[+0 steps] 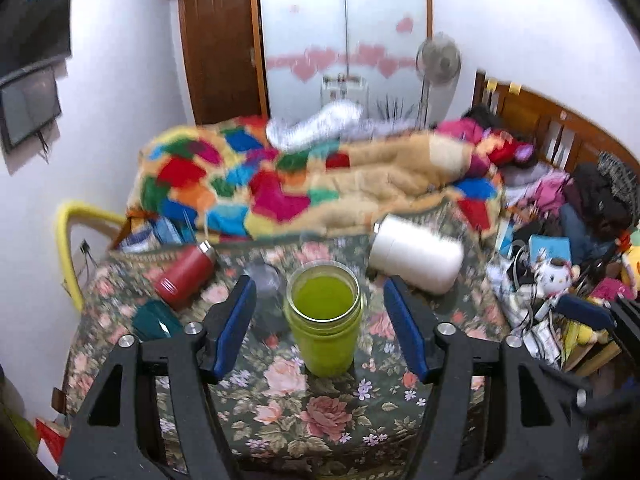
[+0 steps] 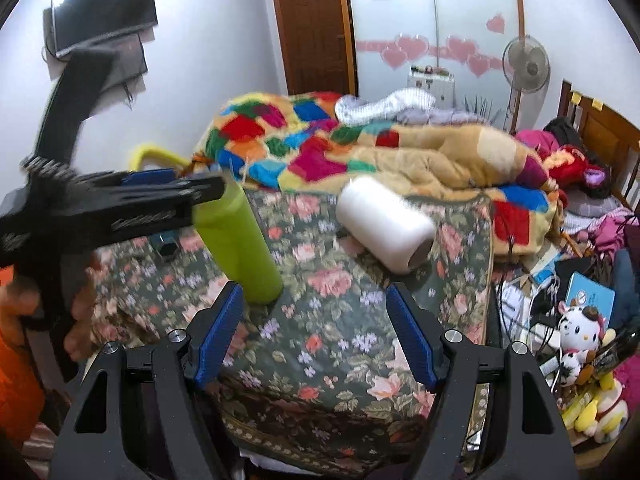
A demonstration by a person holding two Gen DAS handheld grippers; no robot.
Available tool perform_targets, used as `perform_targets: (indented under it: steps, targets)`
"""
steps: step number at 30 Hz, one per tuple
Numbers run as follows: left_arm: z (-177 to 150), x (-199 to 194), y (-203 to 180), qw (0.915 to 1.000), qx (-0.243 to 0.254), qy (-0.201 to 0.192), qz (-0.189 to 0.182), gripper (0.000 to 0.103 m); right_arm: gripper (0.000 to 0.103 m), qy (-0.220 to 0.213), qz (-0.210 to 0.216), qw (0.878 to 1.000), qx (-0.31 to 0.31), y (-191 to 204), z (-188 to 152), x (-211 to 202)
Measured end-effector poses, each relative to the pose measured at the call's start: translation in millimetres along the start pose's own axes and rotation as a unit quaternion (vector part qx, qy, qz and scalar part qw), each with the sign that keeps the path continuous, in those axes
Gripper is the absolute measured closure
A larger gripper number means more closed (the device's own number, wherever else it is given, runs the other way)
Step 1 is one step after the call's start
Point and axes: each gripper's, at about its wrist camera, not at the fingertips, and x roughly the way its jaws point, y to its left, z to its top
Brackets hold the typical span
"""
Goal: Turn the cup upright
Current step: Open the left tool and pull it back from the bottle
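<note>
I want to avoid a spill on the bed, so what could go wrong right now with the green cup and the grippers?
The green cup stands upright on the soft floral cover, between the open fingers of the left gripper; a sideways nudge while backing away could tip it. The white bottle lies on its side close by and might roll on the uneven bedding. The right gripper is open and holds nothing.

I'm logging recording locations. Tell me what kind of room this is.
Most likely a lived-in bedroom: a bed heaped with a patchwork blanket, a wooden headboard and a standing fan beside the frosted sliding doors.
</note>
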Motion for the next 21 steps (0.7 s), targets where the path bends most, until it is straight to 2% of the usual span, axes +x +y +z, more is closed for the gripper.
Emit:
perform_targets:
  steps: [5, 10, 17, 21]
  targets:
    - [-4, -75, 10, 0.9961, -0.007, -0.087, 0.008, 0.019, 0.032, -0.073, -0.002, 0.997, -0.005, 15, 16, -45]
    - [-16, -134, 16, 0.9874, -0.017, -0.157, 0.014, 0.013, 0.032, -0.146, 0.003, 0.989, -0.007, 33, 24, -89]
    - [-33, -185, 18, 0.9745, -0.026, -0.222, 0.021, 0.002, 0.032, -0.222, 0.015, 0.975, -0.009, 55, 23, -135]
    - [-40, -197, 18, 0.9709, -0.030, -0.236, 0.027, 0.000, 0.023, -0.248, 0.016, 0.969, -0.011, 63, 17, -149]
